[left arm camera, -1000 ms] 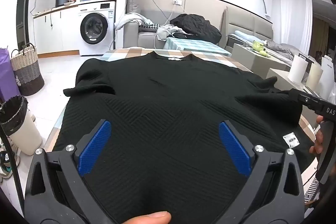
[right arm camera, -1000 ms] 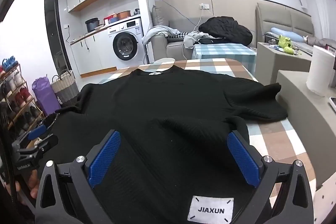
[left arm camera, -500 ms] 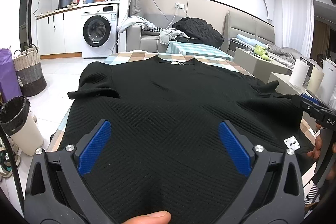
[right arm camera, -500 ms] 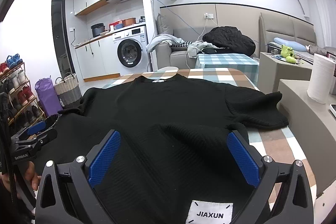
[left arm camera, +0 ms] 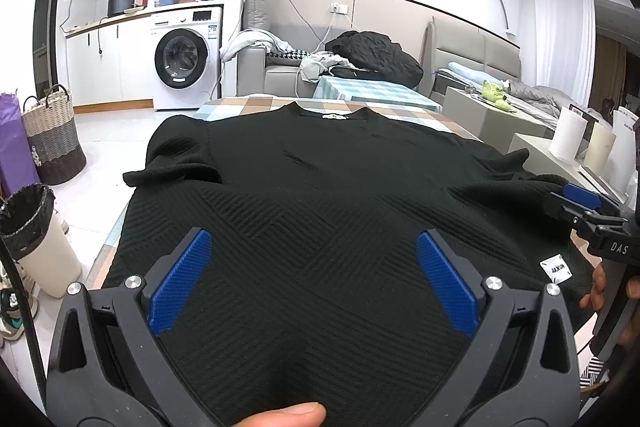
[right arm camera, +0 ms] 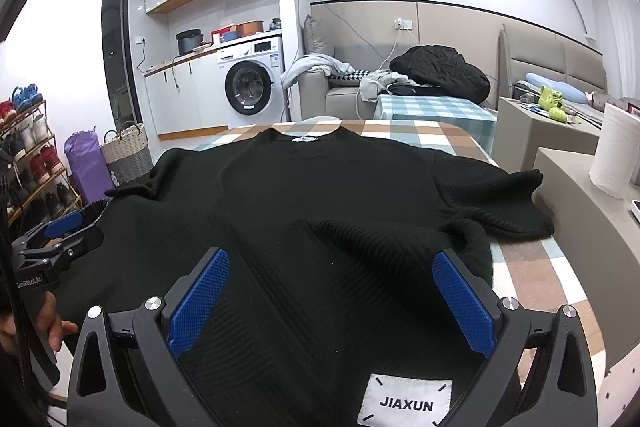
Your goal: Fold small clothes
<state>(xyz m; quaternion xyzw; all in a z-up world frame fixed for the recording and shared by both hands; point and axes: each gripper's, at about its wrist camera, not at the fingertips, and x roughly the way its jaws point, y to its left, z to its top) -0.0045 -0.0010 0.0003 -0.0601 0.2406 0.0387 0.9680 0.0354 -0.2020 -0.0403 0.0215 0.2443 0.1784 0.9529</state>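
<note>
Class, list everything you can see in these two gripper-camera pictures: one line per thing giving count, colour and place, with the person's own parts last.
Sweater: one, black, spread flat on the table, neck far.
Label: one, white, reads JIAXUN, at the sweater's near hem.
Table: one, checked cloth, under the sweater.
Washing machine: one, white, back left.
Sofa: one, grey, back wall, clothes piled on it.
Basket: one, cream and grey, floor left.
Bin: one, white with black liner, floor left.
Paper roll: one, white, right ledge.
Shoe rack: one, far left.
Left hand-held gripper: one, black, blue pads, open over the hem.
Right hand-held gripper: one, same, open.
</note>
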